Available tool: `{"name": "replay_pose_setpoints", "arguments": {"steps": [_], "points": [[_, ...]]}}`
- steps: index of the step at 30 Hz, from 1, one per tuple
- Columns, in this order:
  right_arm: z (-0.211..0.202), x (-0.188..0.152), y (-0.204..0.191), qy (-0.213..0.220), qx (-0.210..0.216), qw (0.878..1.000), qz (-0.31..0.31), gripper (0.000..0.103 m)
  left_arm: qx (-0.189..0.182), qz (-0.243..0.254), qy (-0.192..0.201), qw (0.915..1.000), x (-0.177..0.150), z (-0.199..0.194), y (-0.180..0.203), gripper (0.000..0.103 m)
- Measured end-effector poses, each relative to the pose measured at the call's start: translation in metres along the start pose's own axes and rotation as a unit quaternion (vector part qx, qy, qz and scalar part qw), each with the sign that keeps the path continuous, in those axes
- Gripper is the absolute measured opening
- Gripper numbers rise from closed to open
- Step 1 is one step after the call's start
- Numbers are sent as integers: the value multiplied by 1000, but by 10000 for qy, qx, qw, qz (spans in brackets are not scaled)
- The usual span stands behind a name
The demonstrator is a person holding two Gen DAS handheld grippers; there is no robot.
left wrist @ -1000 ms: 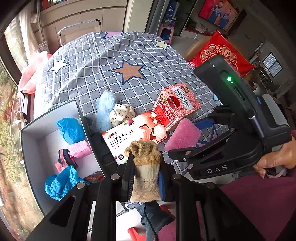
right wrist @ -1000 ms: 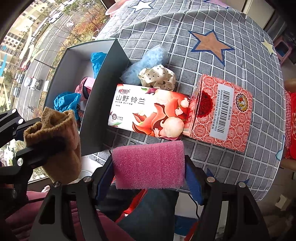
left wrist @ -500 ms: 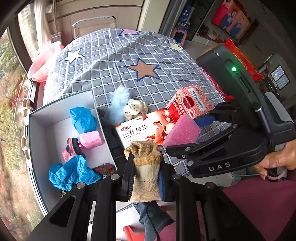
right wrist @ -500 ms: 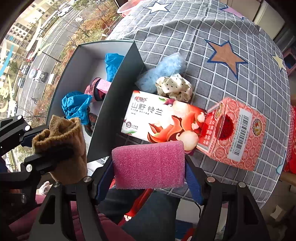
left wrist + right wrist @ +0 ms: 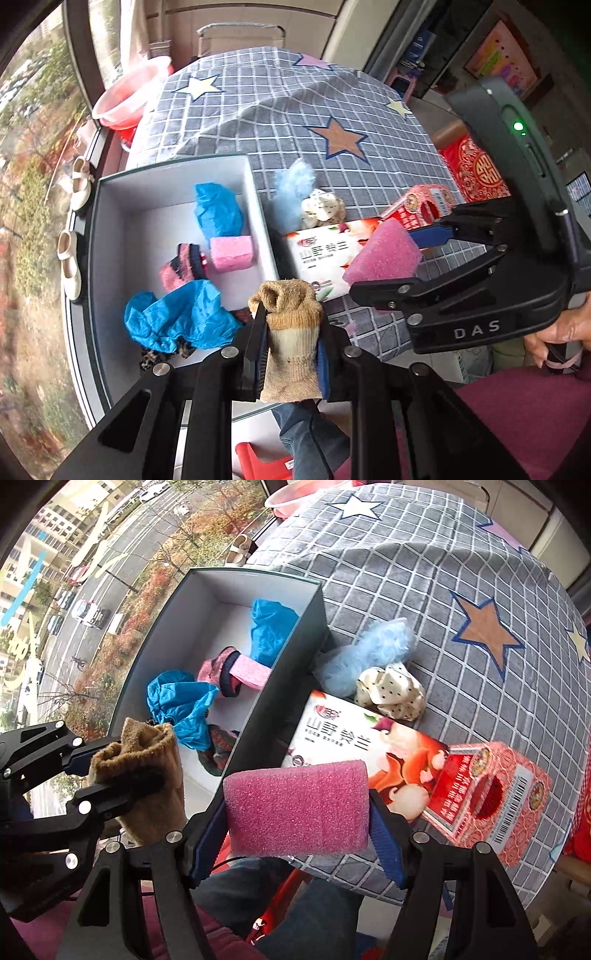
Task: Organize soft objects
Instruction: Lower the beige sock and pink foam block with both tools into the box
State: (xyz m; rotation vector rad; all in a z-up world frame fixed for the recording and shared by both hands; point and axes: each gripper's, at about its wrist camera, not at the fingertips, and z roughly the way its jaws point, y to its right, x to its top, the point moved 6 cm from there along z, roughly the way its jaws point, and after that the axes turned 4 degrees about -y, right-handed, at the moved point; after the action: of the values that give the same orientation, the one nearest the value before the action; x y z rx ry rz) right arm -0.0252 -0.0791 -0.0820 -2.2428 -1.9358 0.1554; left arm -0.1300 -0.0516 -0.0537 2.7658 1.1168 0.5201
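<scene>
Both grippers have drifted toward the open box [image 5: 258,192] of blue bags [image 5: 218,214]; left gripper [image 5: 291,347] pinches a sock [image 5: 291,332], right gripper [image 5: 297,812] a pink sponge [image 5: 295,805].

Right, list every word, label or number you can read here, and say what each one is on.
"DAS": on the side of the right gripper body.
"山野铃兰": large characters on the white and red tissue pack; the small print under them is too small to read.
Red carton: a barcode with digits and red Chinese print, all too blurred to read.
</scene>
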Motion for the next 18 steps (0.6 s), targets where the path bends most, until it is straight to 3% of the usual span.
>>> {"name": "replay_pose_setpoints", "arguments": {"steps": [12,18], "points": [[-2,49,-43,171,41,9985,-525,72,542,-1123,-13,9922,-11,4,-75,23],[-3,71,-62,228,103,9972,-707,72,652,-1354,0,9886,-12,5,-93,24]]}}
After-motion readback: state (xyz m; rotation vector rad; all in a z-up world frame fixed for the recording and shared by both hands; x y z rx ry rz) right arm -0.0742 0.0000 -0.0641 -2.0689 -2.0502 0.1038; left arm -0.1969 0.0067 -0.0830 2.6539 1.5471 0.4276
